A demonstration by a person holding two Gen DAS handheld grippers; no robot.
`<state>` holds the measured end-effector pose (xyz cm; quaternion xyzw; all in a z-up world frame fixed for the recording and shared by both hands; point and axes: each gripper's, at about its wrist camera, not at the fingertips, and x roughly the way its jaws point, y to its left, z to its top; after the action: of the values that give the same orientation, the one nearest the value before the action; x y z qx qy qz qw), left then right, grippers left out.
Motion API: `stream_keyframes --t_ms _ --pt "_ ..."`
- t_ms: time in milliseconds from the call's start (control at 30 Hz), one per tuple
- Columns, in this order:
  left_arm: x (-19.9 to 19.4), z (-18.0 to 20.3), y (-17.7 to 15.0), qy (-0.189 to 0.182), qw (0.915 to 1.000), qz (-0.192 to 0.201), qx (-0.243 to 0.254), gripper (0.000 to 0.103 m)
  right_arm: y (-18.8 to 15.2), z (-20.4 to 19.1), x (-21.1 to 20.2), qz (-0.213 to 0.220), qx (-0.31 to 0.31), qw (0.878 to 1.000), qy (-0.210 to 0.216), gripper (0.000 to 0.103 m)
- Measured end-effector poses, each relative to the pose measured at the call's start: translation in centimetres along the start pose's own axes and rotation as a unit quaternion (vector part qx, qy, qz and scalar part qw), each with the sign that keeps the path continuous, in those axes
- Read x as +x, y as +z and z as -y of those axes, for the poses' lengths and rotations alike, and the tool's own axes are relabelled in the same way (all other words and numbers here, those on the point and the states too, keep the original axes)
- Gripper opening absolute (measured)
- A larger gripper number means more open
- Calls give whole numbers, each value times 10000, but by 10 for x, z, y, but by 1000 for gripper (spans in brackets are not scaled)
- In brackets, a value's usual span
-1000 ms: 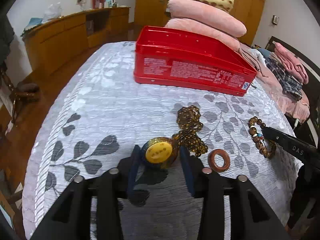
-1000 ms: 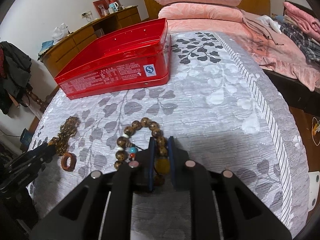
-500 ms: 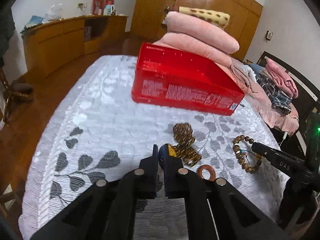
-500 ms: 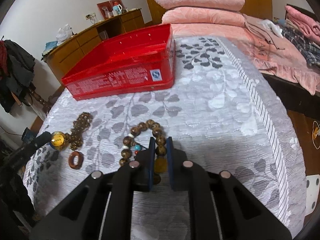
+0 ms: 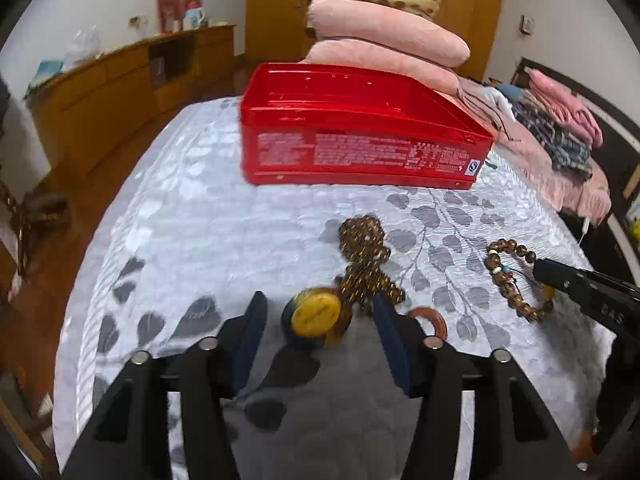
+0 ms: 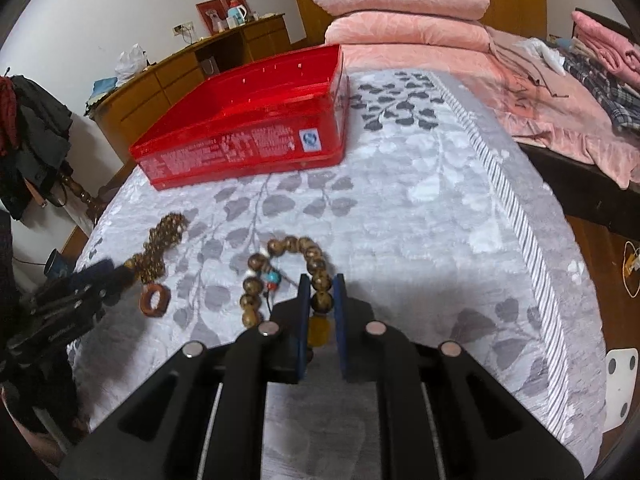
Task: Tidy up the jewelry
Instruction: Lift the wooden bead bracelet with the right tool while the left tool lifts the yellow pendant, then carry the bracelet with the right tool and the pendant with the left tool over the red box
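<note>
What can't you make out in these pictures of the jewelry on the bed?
- Red tin floor: both views, hidden by its near wall.
- Tin's printed label: both views, too small and blurred.
- Wooden bead bracelet near end: right wrist view, covered by the right hand-held gripper.
- Brown ring: left wrist view, partly behind a finger.

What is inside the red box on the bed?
The red box is open at the top, and the inner walls that show are bare. Its floor is hidden by the near wall in both views, so anything lying flat there cannot be seen.
</note>
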<state>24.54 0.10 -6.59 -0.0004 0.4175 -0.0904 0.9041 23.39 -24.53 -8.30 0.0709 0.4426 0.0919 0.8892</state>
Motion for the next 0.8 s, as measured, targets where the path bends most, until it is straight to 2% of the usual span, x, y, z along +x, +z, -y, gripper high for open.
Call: stream_keyframes --t_ms 100,167,233,267,400,567,800 --pt "12 6 3 -126 9997 -143 121 59 0 -1 2 -18 0 10000 9 10" --pt "13 5 4 -213 9996 -154 77 56 1 0 1 -14 0 10000 13 11" --pt "13 2 3 -332 9993 -146 39 47 3 4 0 -1 88 9999 61 13" --pt "12 2 2 -327 9994 -140 35 36 4 6 -1 15 144 9999 93 13" --pt "11 3 1 -323 9994 -113 43 36 11 24 -9 114 469 9987 182 14" --pt "0 0 -1 -396 9991 16 -119 36 17 39 -22 301 611 9977 -17 14" --pt "-15 -11 2 -288 9988 220 -323 36 13 25 -9 37 378 9993 41 15"
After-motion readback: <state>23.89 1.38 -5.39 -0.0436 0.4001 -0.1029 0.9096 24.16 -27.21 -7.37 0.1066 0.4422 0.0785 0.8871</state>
